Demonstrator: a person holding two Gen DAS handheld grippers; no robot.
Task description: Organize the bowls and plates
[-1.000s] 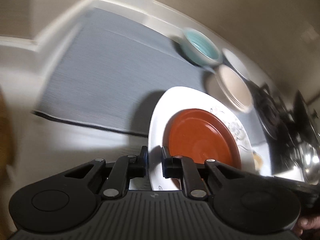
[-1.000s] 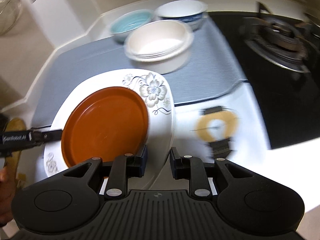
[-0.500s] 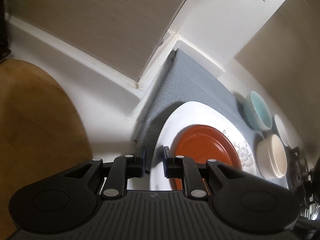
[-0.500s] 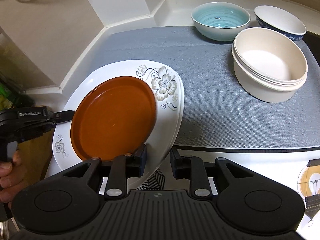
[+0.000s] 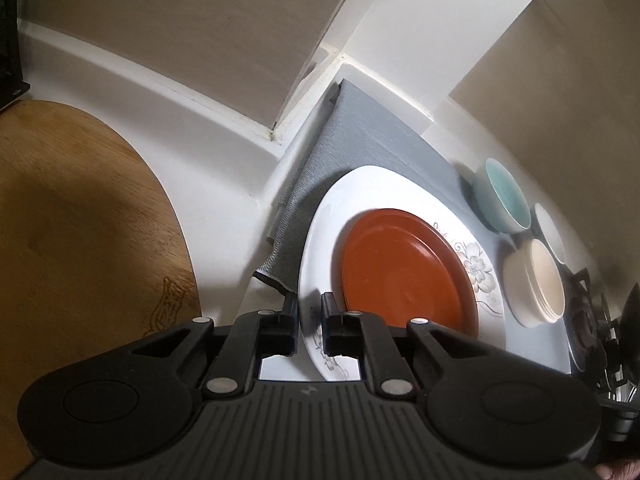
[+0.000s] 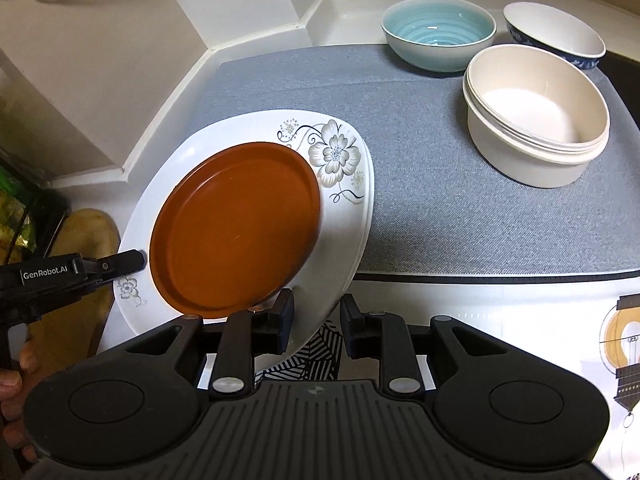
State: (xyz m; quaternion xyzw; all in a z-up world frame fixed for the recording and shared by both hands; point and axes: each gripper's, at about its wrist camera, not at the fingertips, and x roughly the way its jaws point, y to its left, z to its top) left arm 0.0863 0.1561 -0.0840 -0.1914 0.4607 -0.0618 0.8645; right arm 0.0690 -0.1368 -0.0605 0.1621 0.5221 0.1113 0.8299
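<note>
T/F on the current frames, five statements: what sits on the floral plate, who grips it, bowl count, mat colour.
1. The orange plate lies on the white floral plate. True.
2. Only the right gripper holds the floral plate. False: the left gripper also clamps its rim, on the opposite side.
3. The teal bowl is stacked inside the cream bowls. False: it stands apart on the mat, behind them.
4. The mat under the bowls is grey. True.
5. The blue-patterned bowl holds the orange plate. False: that bowl looks empty.
</note>
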